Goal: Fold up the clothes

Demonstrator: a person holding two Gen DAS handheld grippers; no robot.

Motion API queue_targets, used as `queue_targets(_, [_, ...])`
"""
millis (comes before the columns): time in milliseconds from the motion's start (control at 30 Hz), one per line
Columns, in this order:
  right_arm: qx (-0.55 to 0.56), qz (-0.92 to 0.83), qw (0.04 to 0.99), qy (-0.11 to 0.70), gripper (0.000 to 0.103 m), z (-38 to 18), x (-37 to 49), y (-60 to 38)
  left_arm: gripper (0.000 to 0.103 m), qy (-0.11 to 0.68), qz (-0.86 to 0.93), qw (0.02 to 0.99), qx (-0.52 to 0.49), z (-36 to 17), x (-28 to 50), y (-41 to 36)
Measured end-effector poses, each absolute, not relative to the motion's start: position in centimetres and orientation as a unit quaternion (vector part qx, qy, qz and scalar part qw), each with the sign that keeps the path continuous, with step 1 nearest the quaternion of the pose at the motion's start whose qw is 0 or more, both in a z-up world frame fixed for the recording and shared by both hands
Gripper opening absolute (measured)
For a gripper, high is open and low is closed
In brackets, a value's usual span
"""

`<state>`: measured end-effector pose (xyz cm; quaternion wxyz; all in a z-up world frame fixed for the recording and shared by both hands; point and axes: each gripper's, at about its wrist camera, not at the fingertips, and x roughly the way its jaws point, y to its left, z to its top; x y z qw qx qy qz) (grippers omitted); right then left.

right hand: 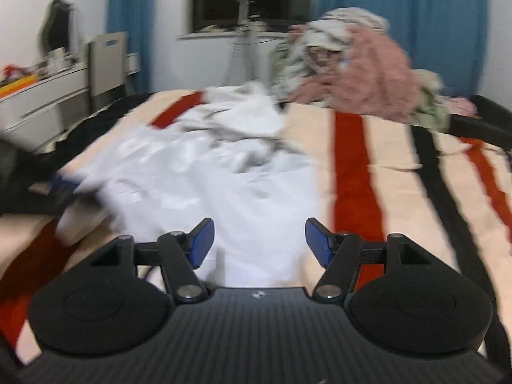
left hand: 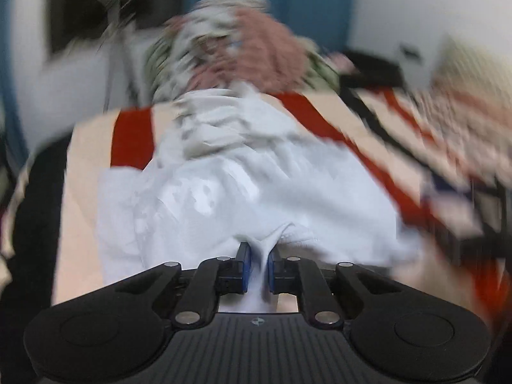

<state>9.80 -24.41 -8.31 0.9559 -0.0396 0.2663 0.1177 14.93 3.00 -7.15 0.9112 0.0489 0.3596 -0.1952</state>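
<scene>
A white garment (left hand: 243, 188) lies rumpled on a bed with a cream, red and black striped cover (left hand: 86, 147). My left gripper (left hand: 259, 256) is shut on a fold of the garment's near edge, and the cloth rises between the blue pads (left hand: 244, 262). In the right wrist view the same white garment (right hand: 204, 172) spreads over the striped cover (right hand: 355, 172). My right gripper (right hand: 259, 240) is open and empty just above the garment's near edge. The left gripper (right hand: 60, 185) shows at the garment's left side, blurred.
A heap of pink and patterned clothes (right hand: 358, 70) sits at the far end of the bed, also in the left wrist view (left hand: 236, 48). A white desk (right hand: 48, 92) and chair (right hand: 105, 60) stand at the left. Blue curtains (right hand: 409, 9) hang behind.
</scene>
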Motion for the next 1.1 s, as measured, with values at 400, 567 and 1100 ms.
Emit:
queue_targets(400, [-0.113,0.082,0.949,0.284,0.065,-12.0,14.6,-20.6,0.021,0.420,-0.165,0.889,-0.084,-10.7,25.6,7.1])
queue_targets(567, [-0.069,0.054,0.947,0.309,0.065,-12.8,16.4,-21.7,0.035,0.380,-0.161,0.909,-0.058,-9.1,23.2,6.3])
queue_targets(1100, [0.025,-0.040,0.989,0.143,0.065,-8.3,12.0,-25.4,0.063,0.173,-0.142,0.933,0.283,-10.9,11.5,-6.9])
